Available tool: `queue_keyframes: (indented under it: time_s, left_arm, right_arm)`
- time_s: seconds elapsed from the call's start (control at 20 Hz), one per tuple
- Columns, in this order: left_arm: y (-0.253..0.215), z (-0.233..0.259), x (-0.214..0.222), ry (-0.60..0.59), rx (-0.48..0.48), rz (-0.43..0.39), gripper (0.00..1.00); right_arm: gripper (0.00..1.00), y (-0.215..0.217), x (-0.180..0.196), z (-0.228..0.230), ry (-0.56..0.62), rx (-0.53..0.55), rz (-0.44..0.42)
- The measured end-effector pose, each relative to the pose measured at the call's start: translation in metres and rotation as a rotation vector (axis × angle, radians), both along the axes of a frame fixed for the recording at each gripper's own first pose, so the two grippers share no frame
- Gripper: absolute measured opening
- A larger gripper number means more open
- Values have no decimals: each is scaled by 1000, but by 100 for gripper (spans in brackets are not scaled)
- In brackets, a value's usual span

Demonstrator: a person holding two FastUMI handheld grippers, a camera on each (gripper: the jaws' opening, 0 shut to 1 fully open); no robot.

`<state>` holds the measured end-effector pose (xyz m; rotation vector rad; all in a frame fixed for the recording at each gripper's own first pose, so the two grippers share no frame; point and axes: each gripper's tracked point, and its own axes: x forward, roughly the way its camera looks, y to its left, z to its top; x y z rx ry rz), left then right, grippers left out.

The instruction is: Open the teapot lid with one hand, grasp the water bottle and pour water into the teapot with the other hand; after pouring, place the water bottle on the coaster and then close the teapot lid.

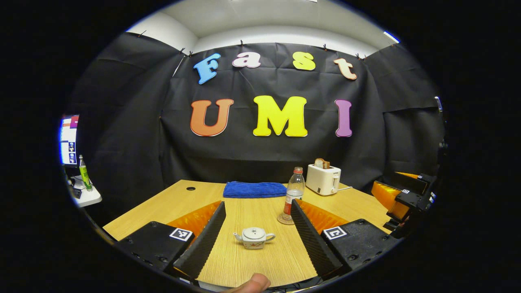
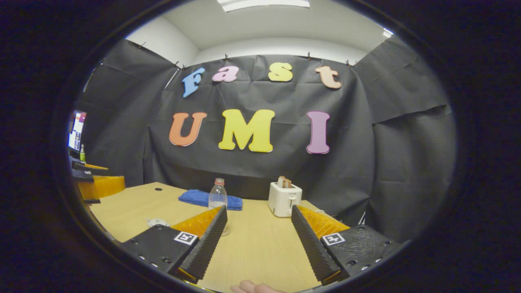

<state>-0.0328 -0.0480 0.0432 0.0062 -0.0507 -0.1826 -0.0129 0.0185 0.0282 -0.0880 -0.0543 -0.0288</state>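
Both grippers wide open, holding nothing. Left gripper (image 1: pixel 256 228) lined up w/ teapot (image 1: pixel 254 237) on table (image 1: pixel 171 203), lid on. Water bottle (image 1: pixel 294 195) upright on coaster (image 1: pixel 285 219) just behind; right gripper (image 2: pixel 257 236) near it. Risks imo: tiny lid knob slips, pot skids; bottle is tall, a sideways nudge topples it.

Desk (image 1: pixel 244 260): pale wood-grain laminate, smooth, low sheen. Teapot (image 1: pixel 254 237): glazed white ceramic, glossy, painted motif on the side. Water bottle (image 1: pixel 294 191): clear plastic, shiny, paper-like label band. Coaster (image 1: pixel 285 220) under it: looks woven or cork, matt. Towel (image 1: pixel 254 189): blue terry cloth, fuzzy. Toaster (image 2: pixel 284 199): cream plastic, smooth satin. Booth wall (image 2: pixel 386 162): black cloth, matt, creased. Jaws' inner faces: ribbed, matt, rubber-like.
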Motion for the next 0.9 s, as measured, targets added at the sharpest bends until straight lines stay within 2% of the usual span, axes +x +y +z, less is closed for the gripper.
queue_keyframes:
  time_s: [0.4, 0.45, 0.75, 0.8, 0.85, 0.9]
  left_arm:
    - [33, -3, 0, 8, -14, 62, 100]
    - [32, -2, 1, 6, -8, 56, 100]
    - [35, -4, 4, 2, 9, 65, 100]
    - [36, -3, 4, 0, 9, 66, 95]
    - [35, -2, 4, -2, 8, 63, 100]
    - [35, -3, 5, -2, 5, 62, 100]
  right_arm:
    - [95, 25, 8, -18, 75, 29, 44]
    - [97, 28, 8, -21, 88, 30, 53]
    - [95, 35, 10, -31, 142, 60, 90]
    - [97, 34, 10, -31, 142, 60, 89]
    - [97, 34, 10, -30, 142, 58, 89]
    - [97, 33, 9, -28, 139, 55, 89]
